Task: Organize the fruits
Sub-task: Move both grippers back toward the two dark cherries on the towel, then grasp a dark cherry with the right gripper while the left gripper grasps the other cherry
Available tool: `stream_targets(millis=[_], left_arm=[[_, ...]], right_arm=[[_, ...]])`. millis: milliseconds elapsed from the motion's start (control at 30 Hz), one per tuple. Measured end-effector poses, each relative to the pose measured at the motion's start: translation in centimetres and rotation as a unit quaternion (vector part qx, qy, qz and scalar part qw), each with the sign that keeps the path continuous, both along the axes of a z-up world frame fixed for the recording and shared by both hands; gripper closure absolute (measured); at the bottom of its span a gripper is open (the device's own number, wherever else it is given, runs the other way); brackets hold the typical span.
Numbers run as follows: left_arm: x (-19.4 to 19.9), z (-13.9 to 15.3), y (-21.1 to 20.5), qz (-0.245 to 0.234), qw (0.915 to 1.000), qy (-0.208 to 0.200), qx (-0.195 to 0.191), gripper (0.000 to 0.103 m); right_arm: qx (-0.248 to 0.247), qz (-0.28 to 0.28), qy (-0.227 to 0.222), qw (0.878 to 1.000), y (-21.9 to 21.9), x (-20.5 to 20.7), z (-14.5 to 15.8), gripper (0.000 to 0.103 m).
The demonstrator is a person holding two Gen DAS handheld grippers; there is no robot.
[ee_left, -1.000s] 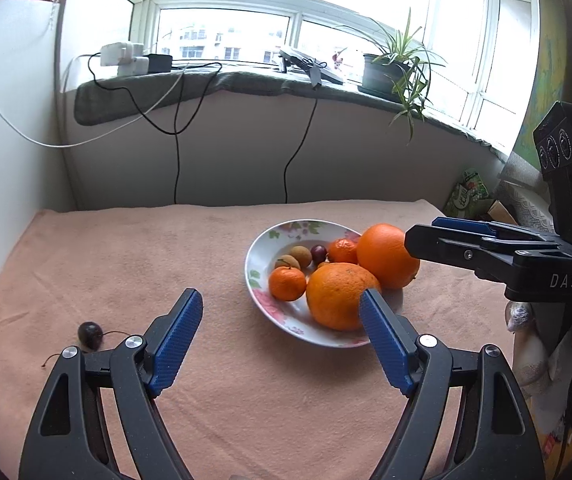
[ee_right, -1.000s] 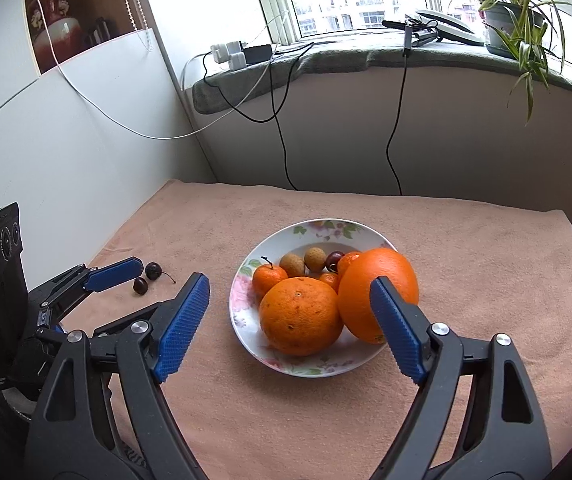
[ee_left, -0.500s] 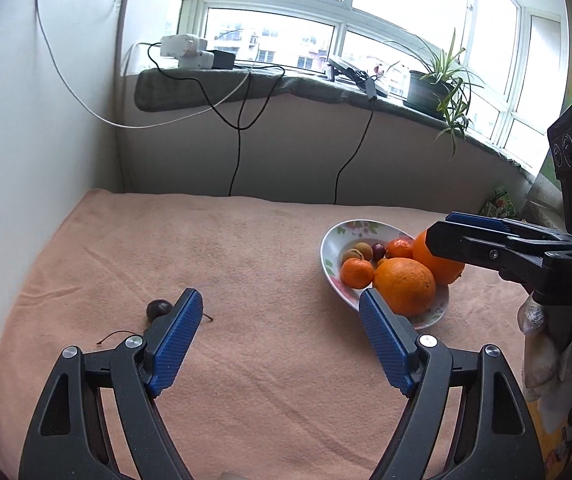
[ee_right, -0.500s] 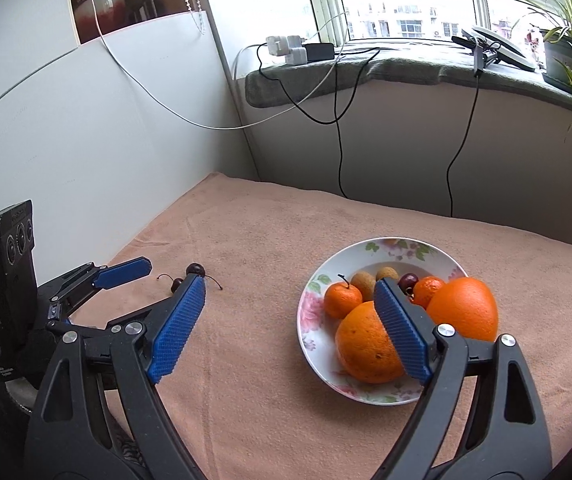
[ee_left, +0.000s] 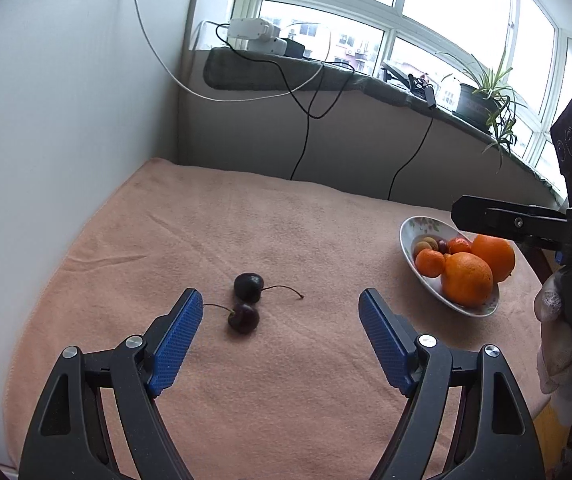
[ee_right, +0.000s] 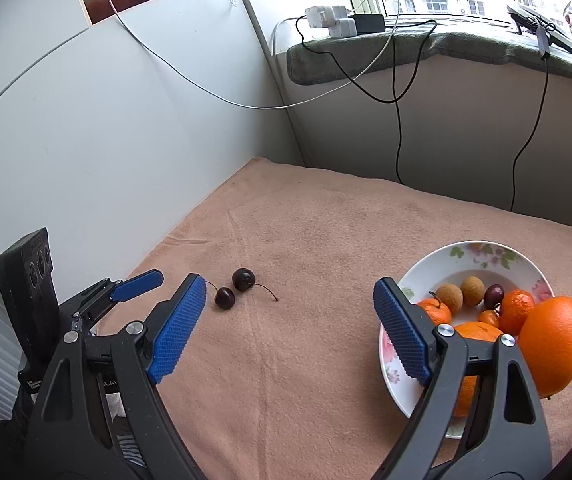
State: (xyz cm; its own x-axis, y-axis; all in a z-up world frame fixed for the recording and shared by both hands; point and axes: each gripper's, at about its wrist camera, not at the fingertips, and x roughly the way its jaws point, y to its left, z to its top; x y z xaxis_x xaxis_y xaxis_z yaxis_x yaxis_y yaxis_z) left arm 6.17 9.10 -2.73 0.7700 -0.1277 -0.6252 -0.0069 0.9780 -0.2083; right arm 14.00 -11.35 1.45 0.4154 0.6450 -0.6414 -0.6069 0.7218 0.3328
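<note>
Two dark cherries (ee_left: 248, 287) (ee_left: 243, 317) with stems lie side by side on the peach cloth. My left gripper (ee_left: 280, 294) stands open just short of them, the nearer cherry close to its left finger. A flowered bowl (ee_left: 413, 228) at the right holds two big oranges (ee_left: 467, 278), tangerines and small fruits. In the right wrist view the cherries (ee_right: 243, 279) lie left of centre and the bowl (ee_right: 481, 246) sits behind the right finger. My right gripper (ee_right: 289, 280) is wide, its jaws closing slightly with nothing between them. The left gripper's fingers (ee_right: 138, 282) show at the left.
A white wall (ee_right: 126, 140) borders the cloth on the left. Behind, a windowsill (ee_left: 325, 76) carries a power strip, cables that hang down to the cloth, and a potted plant (ee_left: 481, 96). A gloved hand (ee_left: 553, 312) holds the right gripper at the cloth's right edge.
Both grippers have swung left. The cherries came from the far left to between the left gripper's fingers. The bowl slid to the right side of both views.
</note>
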Motion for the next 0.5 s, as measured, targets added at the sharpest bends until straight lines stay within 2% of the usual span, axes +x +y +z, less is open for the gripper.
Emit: stream_targets(millis=[233,300,500], left_arm=[[0.1,-1.8,1.7,-0.002,0.9995,0.022,-0.024,0.042],[0.1,-2.3,1.7,-0.006,0.9992,0.028,-0.028,0.051],[0.8,-3.6,2.0,-0.012,0.9978,0.045,-0.047,0.059]], right_arm=[[0.012,0.034,0.058,0.998,3.8,1.9,-2.1,0.034],[0.01,0.044,0.072,0.996,5.0,2.3,-2.8,0.043],[0.0,0.067,0.11,0.992,8.2,3.5,-5.0,0.051]])
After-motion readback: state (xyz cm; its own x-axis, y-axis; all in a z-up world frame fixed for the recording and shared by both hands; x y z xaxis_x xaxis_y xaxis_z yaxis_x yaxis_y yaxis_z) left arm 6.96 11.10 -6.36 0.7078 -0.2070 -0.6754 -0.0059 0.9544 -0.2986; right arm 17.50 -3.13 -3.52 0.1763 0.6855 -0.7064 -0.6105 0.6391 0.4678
